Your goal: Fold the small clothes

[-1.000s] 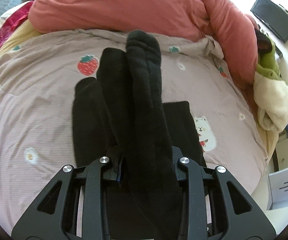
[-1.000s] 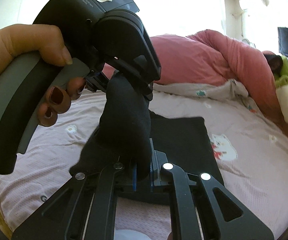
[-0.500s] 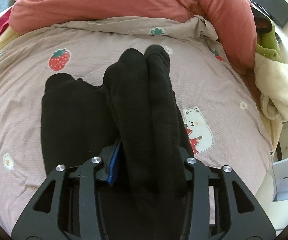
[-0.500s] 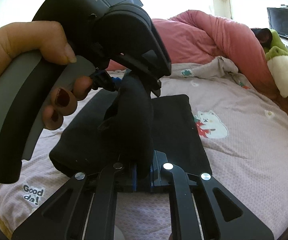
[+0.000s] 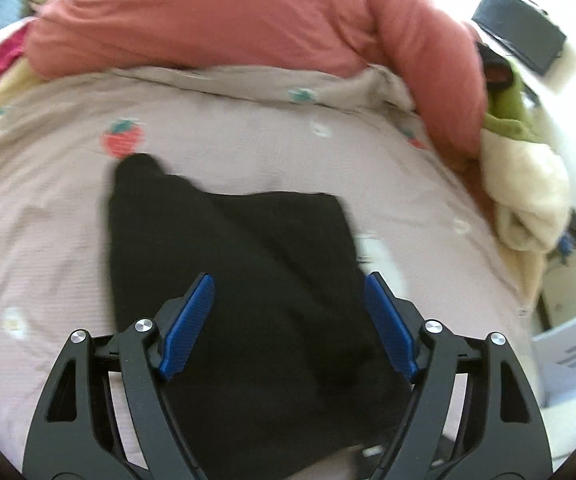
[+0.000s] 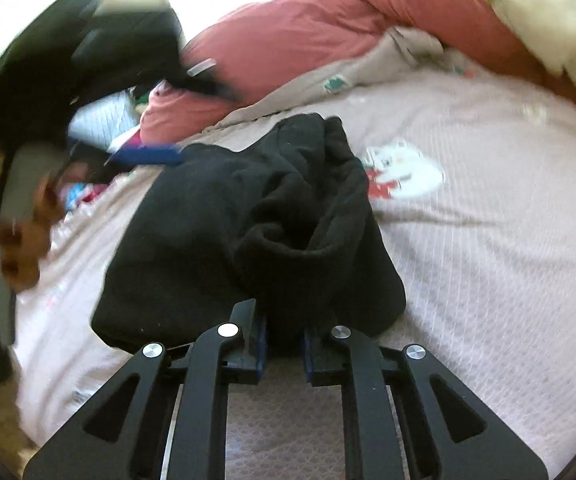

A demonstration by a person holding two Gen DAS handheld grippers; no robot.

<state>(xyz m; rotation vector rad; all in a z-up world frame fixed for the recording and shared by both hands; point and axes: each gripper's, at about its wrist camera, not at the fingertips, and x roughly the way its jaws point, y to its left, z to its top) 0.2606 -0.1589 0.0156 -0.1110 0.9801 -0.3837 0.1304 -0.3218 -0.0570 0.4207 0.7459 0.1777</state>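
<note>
The left hand-held gripper (image 5: 288,324) stands wide, its jaws opening; the blue pads (image 5: 187,322) are clear of the black garment (image 5: 247,272), which lies between and beneath them on the pink bedsheet (image 5: 47,216). The right hand-held gripper (image 6: 281,342) is nearly closed, its jaws just starting to open, with a bunched fold of the black garment (image 6: 288,216) pinched between its pads at the near edge. The garment lies in a rumpled heap mid-bed, near a printed white bear (image 6: 404,172). A red duvet (image 5: 227,16) is piled along the far side.
</note>
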